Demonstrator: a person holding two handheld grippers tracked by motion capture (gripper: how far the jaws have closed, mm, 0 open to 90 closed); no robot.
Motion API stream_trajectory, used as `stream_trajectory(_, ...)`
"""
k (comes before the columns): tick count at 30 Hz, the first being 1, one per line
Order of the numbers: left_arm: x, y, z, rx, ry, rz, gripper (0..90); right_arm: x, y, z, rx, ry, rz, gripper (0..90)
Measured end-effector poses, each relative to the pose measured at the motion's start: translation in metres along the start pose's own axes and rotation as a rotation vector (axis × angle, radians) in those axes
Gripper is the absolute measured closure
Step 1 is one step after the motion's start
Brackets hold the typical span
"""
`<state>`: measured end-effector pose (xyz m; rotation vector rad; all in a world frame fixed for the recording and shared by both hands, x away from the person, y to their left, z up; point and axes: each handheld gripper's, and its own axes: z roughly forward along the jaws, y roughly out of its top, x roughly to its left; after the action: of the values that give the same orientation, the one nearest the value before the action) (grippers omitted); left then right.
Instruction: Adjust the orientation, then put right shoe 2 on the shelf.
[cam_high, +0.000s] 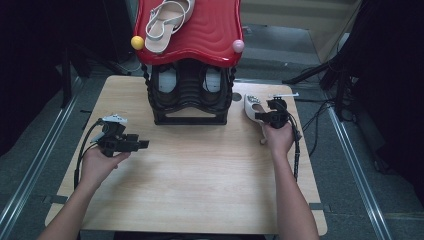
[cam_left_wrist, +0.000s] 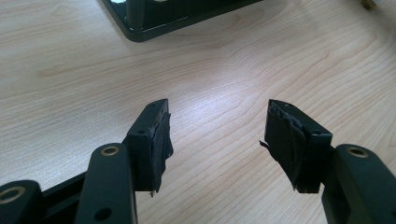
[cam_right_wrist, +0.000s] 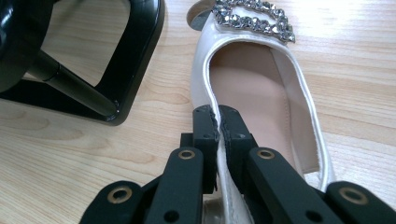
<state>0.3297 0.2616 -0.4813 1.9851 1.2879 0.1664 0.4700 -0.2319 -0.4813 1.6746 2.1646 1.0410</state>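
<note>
The pale wooden surface (cam_high: 200, 170) carries a black-and-red shoe rack (cam_high: 189, 95); right of it lies a white buckled shoe (cam_right_wrist: 261, 93), its side wall clamped by the right tongs (cam_right_wrist: 218, 122). That thin-edge grip could slip when lifted. Left tongs (cam_left_wrist: 217, 135) hang apart, empty.

Lots of bare table (cam_high: 200, 185) in front and between both hands. Blocked at the back by the black rack (cam_high: 189, 97), with the shoe (cam_high: 251, 106) just right of it.
</note>
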Motion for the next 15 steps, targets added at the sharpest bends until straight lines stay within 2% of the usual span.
stream_trajectory(8,0.000,0.000,0.000,0.000,-0.001,0.000,41.0,-0.007,0.002,-0.012,-0.025,0.030,0.045,87.9)
stream_trajectory(15,0.000,0.000,0.004,0.011,-0.004,0.000,41.1,-0.005,0.005,-0.018,-0.032,0.066,0.070,87.9)
